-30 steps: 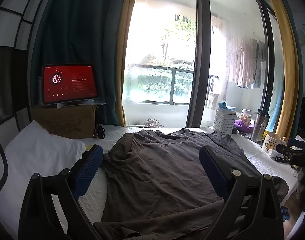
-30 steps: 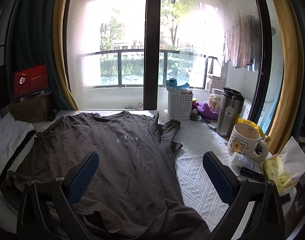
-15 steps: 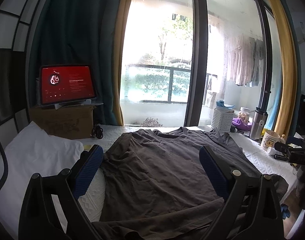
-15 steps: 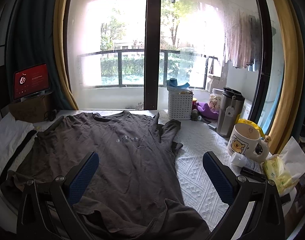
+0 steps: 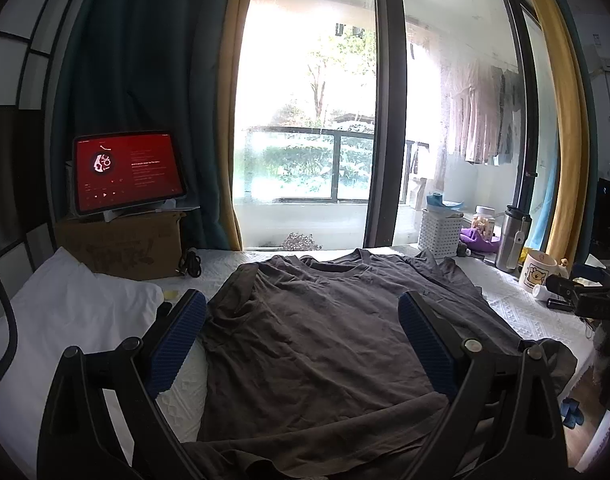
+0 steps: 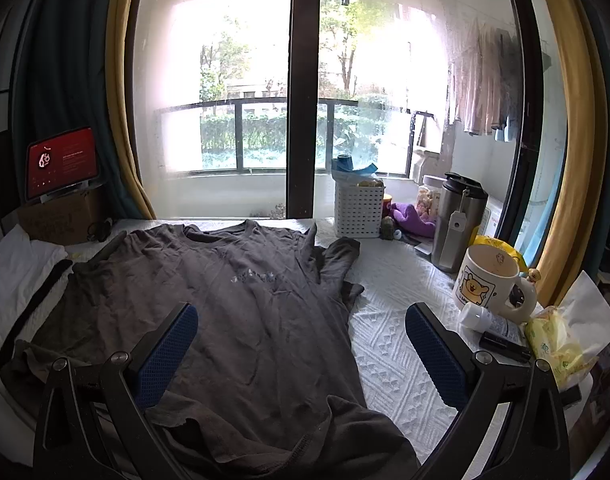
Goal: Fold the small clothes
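Note:
A dark grey T-shirt [image 5: 325, 340] lies spread flat on the white textured cover [image 6: 389, 344], collar toward the window and hem toward me. It also shows in the right wrist view [image 6: 245, 304], its right sleeve bunched near the collar side. My left gripper [image 5: 303, 336] is open and empty, hovering above the shirt's lower left part. My right gripper [image 6: 301, 344] is open and empty, above the shirt's lower right edge. The right gripper's body shows at the far right of the left wrist view [image 5: 585, 300].
A white pillow [image 5: 65, 320] lies left. A cardboard box [image 5: 125, 244] holds a red-screen tablet [image 5: 125, 172]. On the right stand a white basket [image 6: 359, 210], steel flask [image 6: 459, 220], bear mug [image 6: 489, 280], small bottle [image 6: 485, 320] and yellow packet [image 6: 557, 344].
The left wrist view has shifted slightly, with the window and tablet moving a little in frame. The shirt and the right gripper have not moved.

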Demonstrator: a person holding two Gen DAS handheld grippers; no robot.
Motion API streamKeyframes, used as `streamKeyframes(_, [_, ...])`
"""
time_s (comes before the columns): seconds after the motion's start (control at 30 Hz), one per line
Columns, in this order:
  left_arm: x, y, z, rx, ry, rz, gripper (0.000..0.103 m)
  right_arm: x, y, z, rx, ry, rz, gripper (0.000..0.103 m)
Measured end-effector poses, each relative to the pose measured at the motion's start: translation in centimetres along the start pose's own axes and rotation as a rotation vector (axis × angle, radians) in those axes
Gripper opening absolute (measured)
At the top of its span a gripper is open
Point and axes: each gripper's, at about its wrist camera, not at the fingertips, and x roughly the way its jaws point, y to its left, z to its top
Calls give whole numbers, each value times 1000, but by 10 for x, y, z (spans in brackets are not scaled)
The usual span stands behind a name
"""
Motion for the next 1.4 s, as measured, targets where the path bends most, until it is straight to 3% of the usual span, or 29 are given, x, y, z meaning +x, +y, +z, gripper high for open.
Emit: streamKeyframes(1.4, [-4,-3,0,13,-19,16,96,0,-1,-2,-5,5,2,103])
